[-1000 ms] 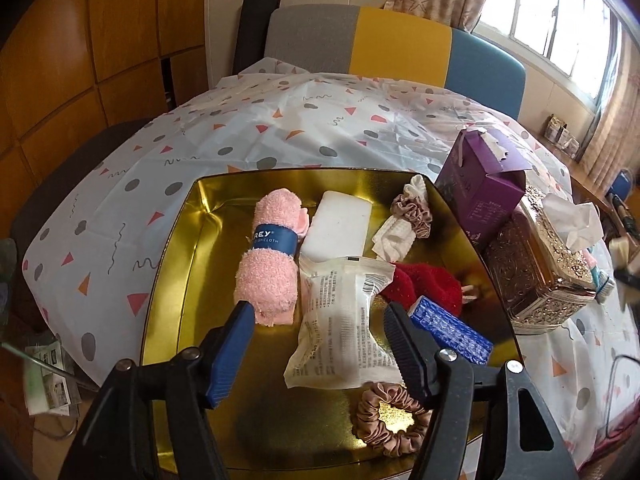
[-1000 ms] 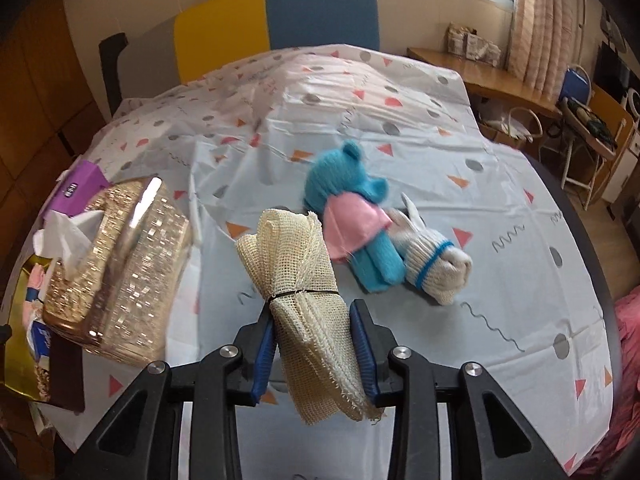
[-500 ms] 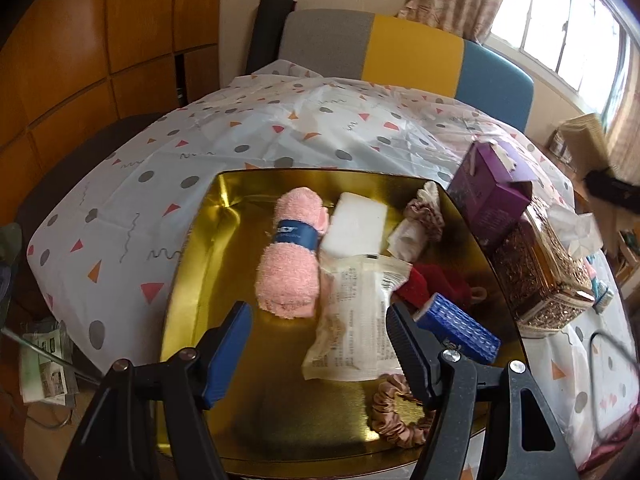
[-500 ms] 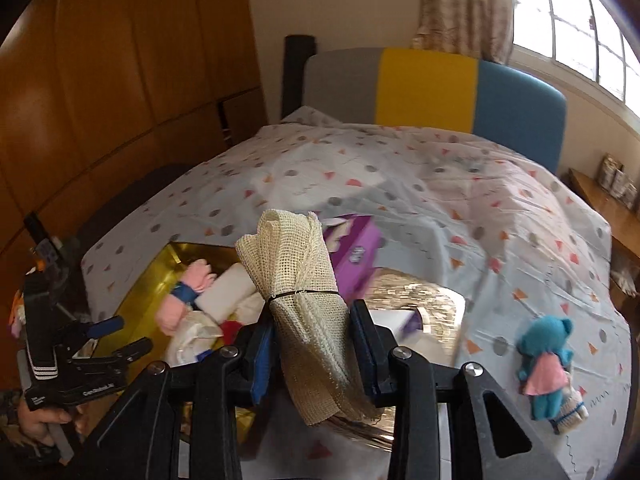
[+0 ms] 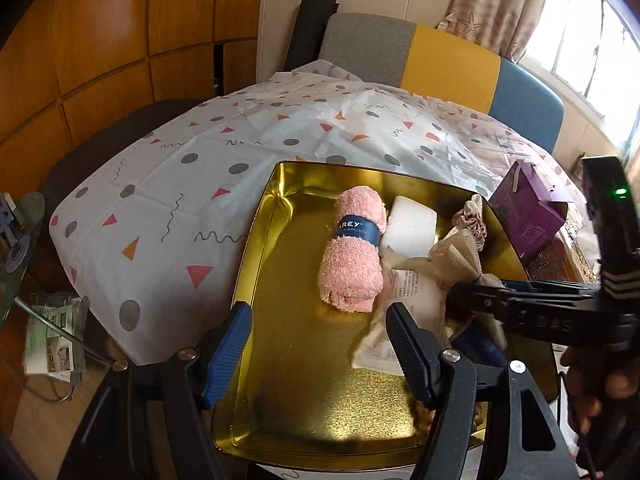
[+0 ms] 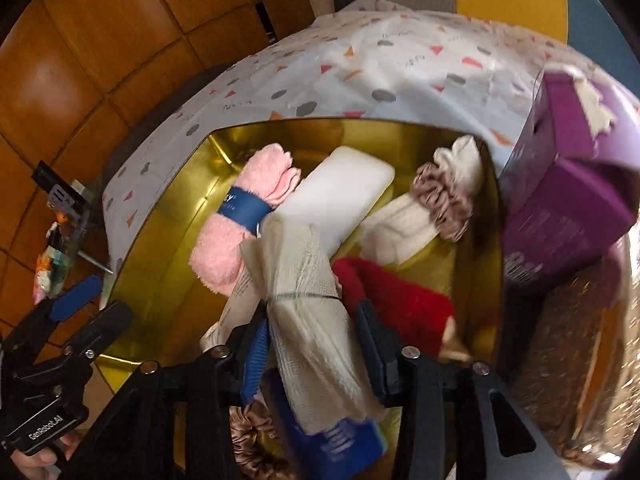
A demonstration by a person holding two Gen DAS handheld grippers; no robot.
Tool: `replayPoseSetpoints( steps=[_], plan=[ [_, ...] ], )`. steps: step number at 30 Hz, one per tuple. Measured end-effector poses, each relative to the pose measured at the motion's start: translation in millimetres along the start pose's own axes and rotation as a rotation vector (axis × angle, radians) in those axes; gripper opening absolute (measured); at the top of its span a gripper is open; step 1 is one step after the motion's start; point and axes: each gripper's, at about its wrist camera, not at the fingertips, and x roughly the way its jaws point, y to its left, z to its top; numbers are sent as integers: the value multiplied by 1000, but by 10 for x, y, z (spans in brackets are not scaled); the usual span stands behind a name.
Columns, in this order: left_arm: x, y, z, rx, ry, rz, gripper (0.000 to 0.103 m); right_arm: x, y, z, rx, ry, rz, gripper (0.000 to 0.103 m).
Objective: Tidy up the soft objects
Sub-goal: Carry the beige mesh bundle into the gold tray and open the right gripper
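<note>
A cream mesh cloth bundle (image 6: 308,304), tied round its middle with a dark thread, is held clamped between the blue pads of the right gripper (image 6: 312,336); the bundle is seen above the contents of the gold tray (image 5: 256,236), over a white printed packet (image 5: 404,300) and beside a red fuzzy item (image 6: 396,304); whether it rests on them cannot be told. The same bundle (image 5: 456,256) is visible in the left wrist view, at the right side of the tray, with the right gripper (image 5: 472,300) reaching in from the right. The left gripper (image 5: 318,344) is recorded with its jaws spread apart and nothing between them; it is positioned over the near part of the tray, above bare gold floor. Inside the tray a rolled pink towel (image 5: 354,248) with a blue band is noted lying lengthwise; a white block (image 5: 410,226) lies just right of it, touching; a cream cloth in a dusty-pink scrunchie (image 6: 444,200) is placed at the far right corner; a blue item (image 6: 344,440) and a brown satin scrunchie (image 6: 256,440) are seen at the near edge. The tray stands on a patterned tablecloth (image 5: 180,200); a purple box (image 6: 572,184) stands just right of the tray.
</note>
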Motion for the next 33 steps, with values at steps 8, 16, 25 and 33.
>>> replayPoseSetpoints(
  steps=[8,16,25,33],
  plan=[
    [-44,-99,7,24,-11,-16,71,-391,-53,-125,27,-136,36,58],
    [-132,-214,11,62,-33,-20,72,-863,-114,-289,3,-253,-19,58],
    [-254,-464,8,148,-63,-36,72,-1365,-405,-529,1,-339,-125,58],
    [-346,-692,11,220,-84,-52,72,-1795,-999,-755,90,-394,-252,58]
  ],
)
